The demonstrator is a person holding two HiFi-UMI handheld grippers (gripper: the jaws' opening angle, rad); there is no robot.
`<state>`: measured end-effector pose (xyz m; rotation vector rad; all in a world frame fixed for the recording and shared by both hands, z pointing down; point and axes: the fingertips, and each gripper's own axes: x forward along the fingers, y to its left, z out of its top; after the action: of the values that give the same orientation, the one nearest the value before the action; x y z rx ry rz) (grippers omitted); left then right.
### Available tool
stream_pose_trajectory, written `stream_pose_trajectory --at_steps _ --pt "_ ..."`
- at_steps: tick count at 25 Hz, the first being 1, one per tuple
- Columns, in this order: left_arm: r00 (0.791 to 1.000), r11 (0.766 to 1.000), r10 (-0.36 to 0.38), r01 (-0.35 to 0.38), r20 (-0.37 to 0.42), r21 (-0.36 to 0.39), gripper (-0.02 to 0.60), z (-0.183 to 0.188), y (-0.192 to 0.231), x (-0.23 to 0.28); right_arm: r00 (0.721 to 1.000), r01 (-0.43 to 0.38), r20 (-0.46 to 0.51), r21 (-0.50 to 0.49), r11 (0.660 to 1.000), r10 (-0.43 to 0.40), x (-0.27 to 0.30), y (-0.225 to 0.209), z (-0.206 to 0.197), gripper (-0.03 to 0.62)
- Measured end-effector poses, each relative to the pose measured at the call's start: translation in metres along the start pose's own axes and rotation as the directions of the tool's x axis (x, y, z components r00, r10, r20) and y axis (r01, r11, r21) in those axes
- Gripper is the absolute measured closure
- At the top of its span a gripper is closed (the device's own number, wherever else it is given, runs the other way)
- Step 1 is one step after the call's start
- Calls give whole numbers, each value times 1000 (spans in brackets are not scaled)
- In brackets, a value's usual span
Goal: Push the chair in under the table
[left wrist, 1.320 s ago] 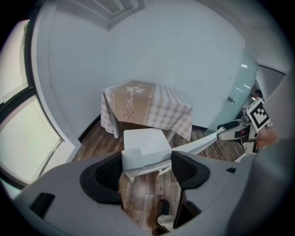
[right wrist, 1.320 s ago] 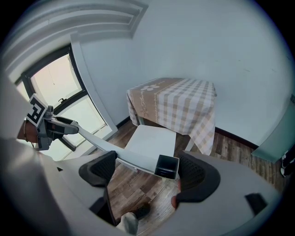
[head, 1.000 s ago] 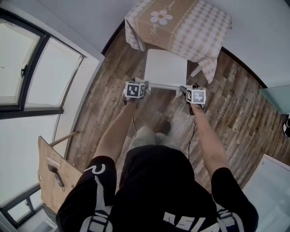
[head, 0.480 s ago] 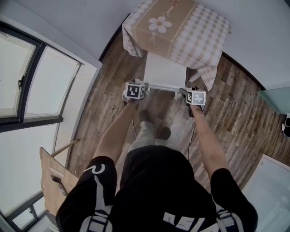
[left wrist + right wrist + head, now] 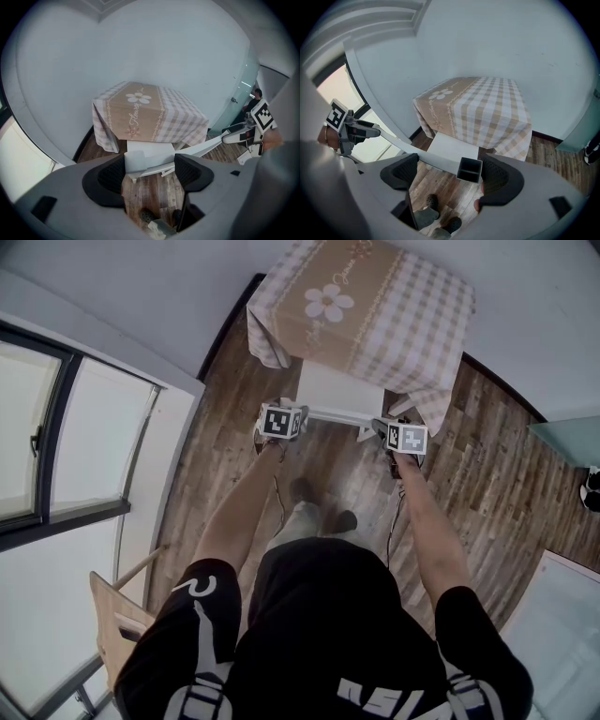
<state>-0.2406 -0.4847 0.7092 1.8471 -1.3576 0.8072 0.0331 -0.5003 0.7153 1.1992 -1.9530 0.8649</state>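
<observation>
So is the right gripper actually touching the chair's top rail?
Touching. In the right gripper view, the top rail's square end sits between the right gripper's parted jaws, butted against the right-hand pad with no gap showing.

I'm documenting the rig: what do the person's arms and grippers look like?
Both the left gripper and right gripper have grey bodies with black textured jaw pads, each carrying a white cube with black square markers. Thin dark cables hang below. The sleeves are short, black, white-printed.
</observation>
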Motion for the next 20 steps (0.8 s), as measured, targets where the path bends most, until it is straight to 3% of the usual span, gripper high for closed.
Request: stream_pose_trajectory --at_steps 20 --pt "997 991 -78 79 -11 112 244 82 65 48 997 68 38 116 991 -72 50 17 62 161"
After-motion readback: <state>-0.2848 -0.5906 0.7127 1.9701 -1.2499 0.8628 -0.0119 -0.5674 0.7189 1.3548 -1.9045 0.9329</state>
